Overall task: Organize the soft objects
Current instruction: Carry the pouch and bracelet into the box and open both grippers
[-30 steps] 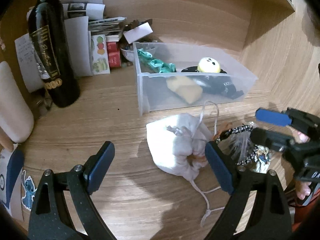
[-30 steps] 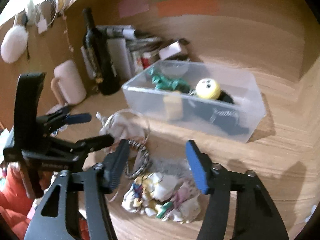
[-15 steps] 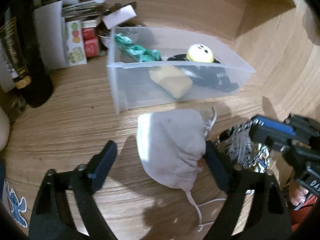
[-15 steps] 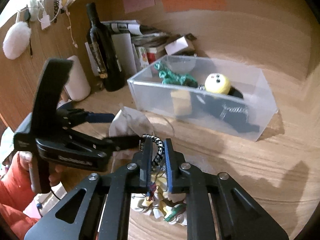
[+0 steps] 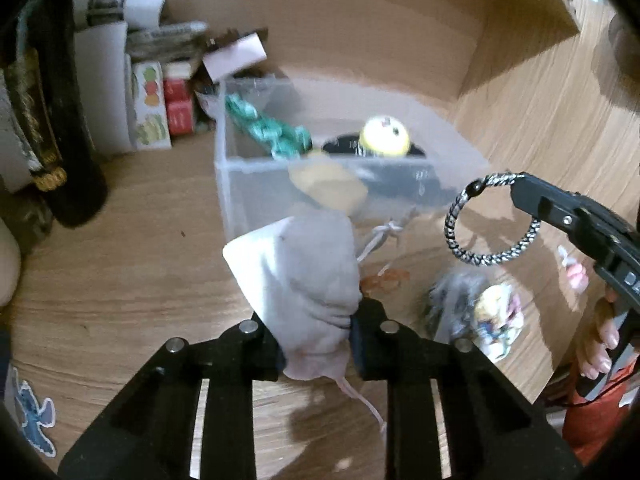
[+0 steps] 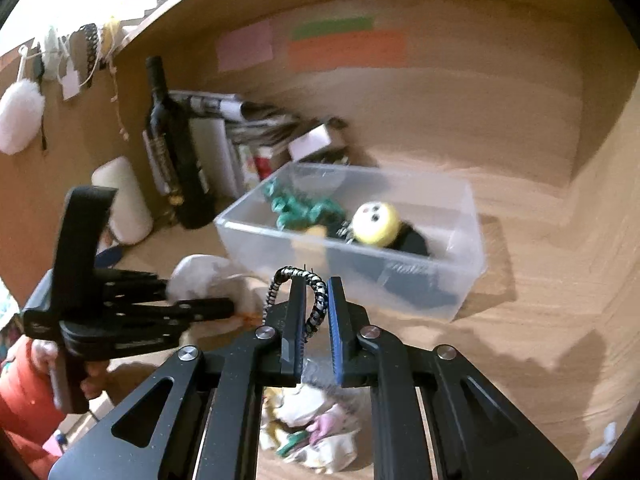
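My left gripper [image 5: 316,340] is shut on a white drawstring pouch [image 5: 304,272] and holds it lifted just in front of the clear plastic bin [image 5: 240,184]. My right gripper [image 6: 314,312] is shut on a black-and-white braided cord loop [image 6: 296,280], also lifted; the loop shows in the left wrist view [image 5: 488,220] hanging from the right gripper [image 5: 520,188]. The bin [image 6: 460,280] holds a green braided piece [image 6: 304,210], a yellow ball toy [image 6: 376,224], a yellow sponge [image 5: 328,184] and a black cloth [image 6: 412,242]. A crumpled printed cloth [image 6: 316,428] lies on the desk under my right gripper.
A dark wine bottle [image 6: 176,152] and stacked papers and boxes [image 5: 132,80] stand left of the bin against the wooden back wall. A cream cylinder [image 6: 124,200] stands at the far left. A blue sticker [image 5: 34,412] lies on the desk near left.
Both grippers closed: the left on the pouch, the right on the cord loop. Both objects have been lifted off the desk toward the bin.
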Demonstrator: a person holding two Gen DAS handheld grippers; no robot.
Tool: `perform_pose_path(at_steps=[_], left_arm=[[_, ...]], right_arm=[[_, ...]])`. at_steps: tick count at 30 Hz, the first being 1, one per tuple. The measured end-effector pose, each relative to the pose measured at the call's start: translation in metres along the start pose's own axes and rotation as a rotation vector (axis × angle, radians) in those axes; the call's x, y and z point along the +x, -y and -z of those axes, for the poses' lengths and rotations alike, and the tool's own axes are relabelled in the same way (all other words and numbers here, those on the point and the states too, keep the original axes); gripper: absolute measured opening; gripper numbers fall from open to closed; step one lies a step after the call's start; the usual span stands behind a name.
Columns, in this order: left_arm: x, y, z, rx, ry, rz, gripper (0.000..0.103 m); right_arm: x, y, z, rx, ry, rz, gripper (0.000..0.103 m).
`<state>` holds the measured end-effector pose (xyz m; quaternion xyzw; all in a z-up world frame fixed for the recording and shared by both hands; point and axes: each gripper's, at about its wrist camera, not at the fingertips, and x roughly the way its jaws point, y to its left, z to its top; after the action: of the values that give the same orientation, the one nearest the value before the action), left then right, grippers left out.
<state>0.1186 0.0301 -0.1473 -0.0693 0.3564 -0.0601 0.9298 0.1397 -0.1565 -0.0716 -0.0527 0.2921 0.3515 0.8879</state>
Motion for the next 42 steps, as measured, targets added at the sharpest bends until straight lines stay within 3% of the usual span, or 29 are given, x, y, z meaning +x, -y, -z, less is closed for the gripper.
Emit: perform_pose_path(at_steps=[13,19,24,28,34,37,39,42], left_arm=[[-0.062,0.006,-0.057,0.017,0.244,-0.03,0.024],[-0.067,-0.004,-0.065,0.0,0.268,-0.043,0.024],[-0.06,-0.007,-0.058,0.004,0.247,-0.057,0.024],[-0.061,-0.006,-0.053,0.015,0.25,-0.071,0.024],[-0.061,-0.012,-0.053,-0.006,0.256,-0.061,0.024],[-0.059,-0.017,-0.055,-0.02,0.251,-0.053,0.024],[-0.06,-0.02,-0.056,-0.031,0.253,-0.049,0.024],[-0.063,-0.022,-0.056,-0.041,0.259,-0.045,0.024]], right_arm=[[-0.017,0.025,-0.034,0.037,0.112,0.076,0.01],[0.018,0.029,-0.026,0.043,-0.035,0.023,0.01],[0.055,0.023,-0.013,0.014,-0.176,-0.037,0.027],[0.087,0.014,-0.004,-0.059,-0.302,-0.031,0.027],[0.11,0.01,0.004,-0.114,-0.396,-0.016,0.027],[0.116,0.008,0.007,-0.144,-0.409,-0.007,0.021],[0.118,0.004,0.006,-0.156,-0.406,0.001,0.009],[0.116,0.003,0.006,-0.155,-0.397,0.011,0.006]])
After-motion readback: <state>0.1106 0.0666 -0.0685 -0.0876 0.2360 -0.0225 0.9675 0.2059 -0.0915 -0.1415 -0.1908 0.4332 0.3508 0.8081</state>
